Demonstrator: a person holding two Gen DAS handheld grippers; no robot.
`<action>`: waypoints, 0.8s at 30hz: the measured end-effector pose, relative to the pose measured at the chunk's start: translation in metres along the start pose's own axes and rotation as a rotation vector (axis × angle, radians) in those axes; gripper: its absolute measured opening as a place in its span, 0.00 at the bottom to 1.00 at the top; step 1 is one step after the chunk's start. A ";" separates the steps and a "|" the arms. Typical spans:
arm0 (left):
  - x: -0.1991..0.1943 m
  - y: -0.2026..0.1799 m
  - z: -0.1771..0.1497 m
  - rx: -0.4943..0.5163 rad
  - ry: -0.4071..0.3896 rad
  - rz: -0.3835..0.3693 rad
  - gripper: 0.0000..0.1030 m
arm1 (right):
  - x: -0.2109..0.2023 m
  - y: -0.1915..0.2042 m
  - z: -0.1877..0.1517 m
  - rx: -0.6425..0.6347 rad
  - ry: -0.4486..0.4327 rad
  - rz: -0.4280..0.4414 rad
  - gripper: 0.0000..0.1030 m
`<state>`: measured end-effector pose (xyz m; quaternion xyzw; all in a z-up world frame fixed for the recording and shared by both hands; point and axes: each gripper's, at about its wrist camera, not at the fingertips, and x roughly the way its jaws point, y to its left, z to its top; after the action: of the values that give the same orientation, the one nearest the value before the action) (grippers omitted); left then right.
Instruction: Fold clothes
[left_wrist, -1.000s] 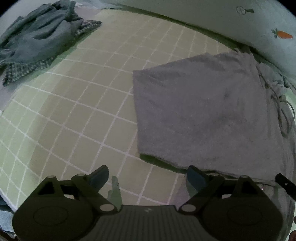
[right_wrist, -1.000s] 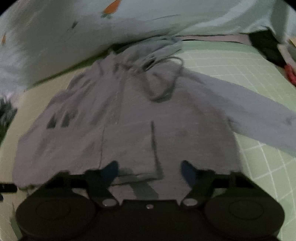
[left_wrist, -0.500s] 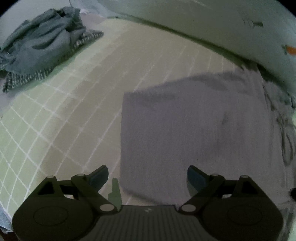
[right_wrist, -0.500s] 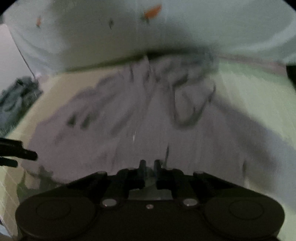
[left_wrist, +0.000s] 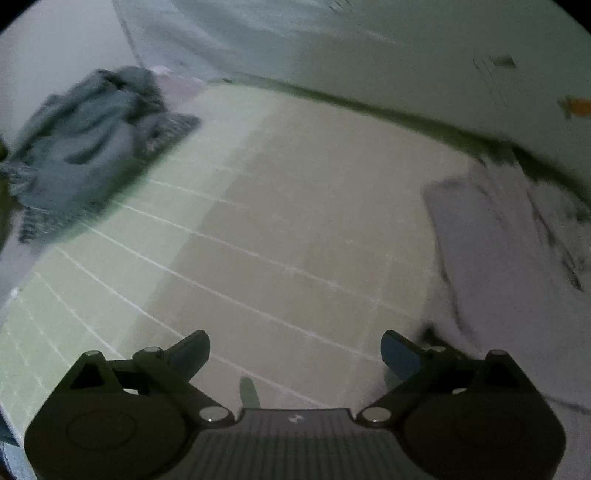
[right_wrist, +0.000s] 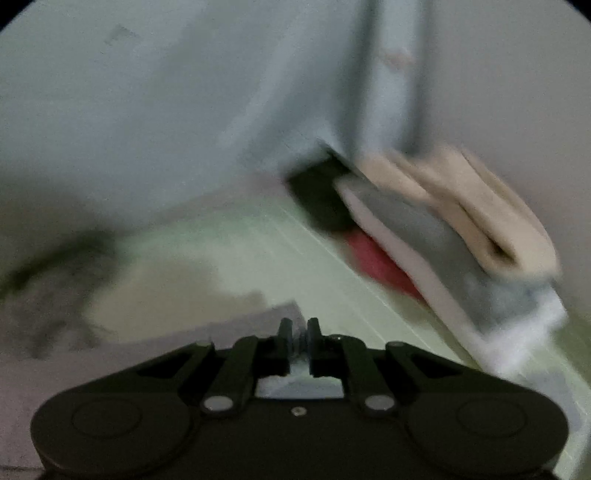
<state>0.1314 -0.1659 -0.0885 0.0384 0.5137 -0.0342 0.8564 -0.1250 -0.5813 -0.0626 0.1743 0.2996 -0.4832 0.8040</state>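
Both grippers tilt downward; left gripper (left_wrist: 295, 354) opening.

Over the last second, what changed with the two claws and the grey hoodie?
The right claw, open a second ago, shut on the grey hoodie fabric and swung toward the stack of folded clothes. The left claw drifted left off the hoodie, its jaws opening further, empty. The rumpled blue-grey clothes pile stayed put.

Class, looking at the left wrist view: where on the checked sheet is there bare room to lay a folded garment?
The bare stretch of checked sheet lies between the crumpled blue clothes at the far left and the grey hoodie on the right. Both edges are crowded.
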 end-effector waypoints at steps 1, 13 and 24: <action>0.002 -0.006 0.000 0.029 0.011 -0.020 0.96 | 0.003 -0.009 -0.004 0.032 0.021 -0.019 0.16; 0.027 -0.057 0.016 0.149 0.021 -0.193 0.89 | 0.029 -0.027 -0.047 0.235 0.186 0.077 0.56; 0.047 -0.061 0.023 0.107 0.081 -0.277 0.12 | 0.063 -0.017 -0.044 0.226 0.194 0.073 0.58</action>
<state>0.1673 -0.2293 -0.1212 0.0139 0.5455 -0.1778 0.8189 -0.1317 -0.6064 -0.1365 0.3201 0.3132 -0.4653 0.7635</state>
